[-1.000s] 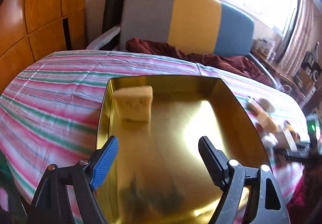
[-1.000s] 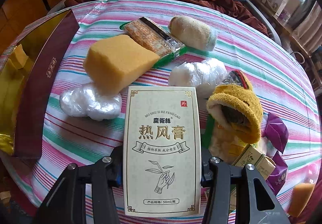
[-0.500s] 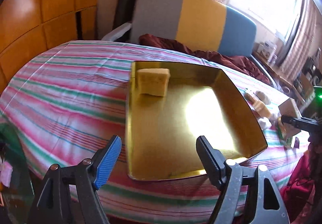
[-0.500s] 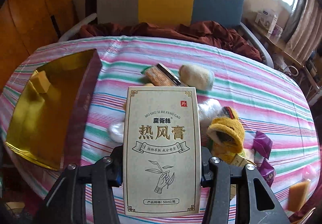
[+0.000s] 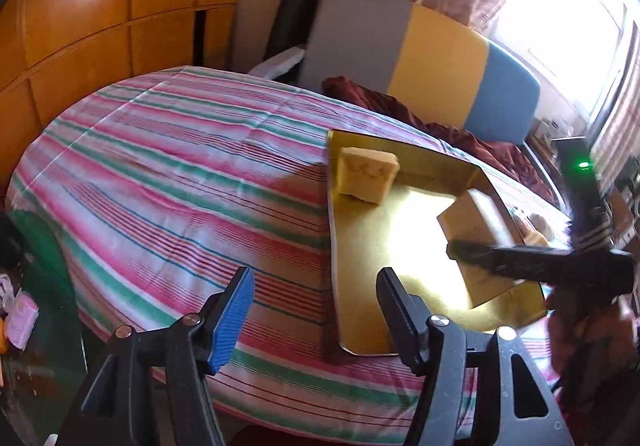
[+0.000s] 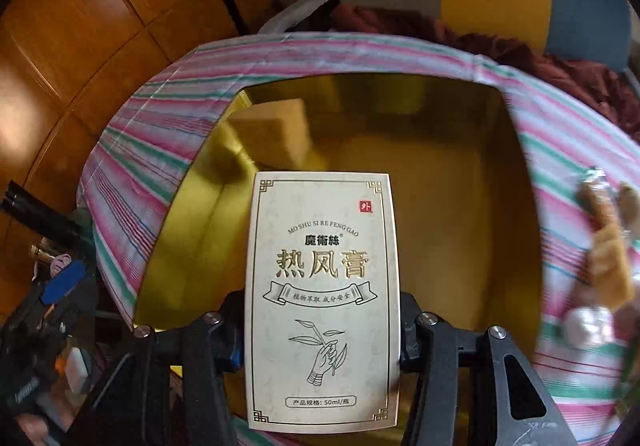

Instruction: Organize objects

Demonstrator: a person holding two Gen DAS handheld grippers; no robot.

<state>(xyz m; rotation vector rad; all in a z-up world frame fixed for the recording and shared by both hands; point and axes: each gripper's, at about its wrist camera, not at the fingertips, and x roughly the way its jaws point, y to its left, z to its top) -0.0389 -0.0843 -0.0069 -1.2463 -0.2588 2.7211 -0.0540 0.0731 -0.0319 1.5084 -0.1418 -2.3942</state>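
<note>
Right wrist view, lower centre: the right gripper (image 6: 322, 322) pinches a cream box (image 6: 322, 298) by its sides, upright in front of the lens. A second ago the loose pile on the striped cloth (image 6: 132, 149) lay behind that box; now the gold tray (image 6: 516, 205) fills the middle of the frame, so the box has come across and hangs over the tray, not yet set down. Further up, left of centre, a yellow sponge (image 6: 272, 133) sits in the tray's far corner. The pile is a blur at the right edge.

Left wrist view, bottom: the left gripper (image 5: 316, 310) has just been closing partway, with nothing between its fingers, which remain spread. It has drawn back since a second ago; the tray (image 5: 334, 246) now lies at centre right rather than beneath it. Beyond, the box (image 5: 476, 217) shows over the tray's right side, with the sponge (image 5: 366, 173) behind.

Judged from this, releasing the box into the tray is next.
</note>
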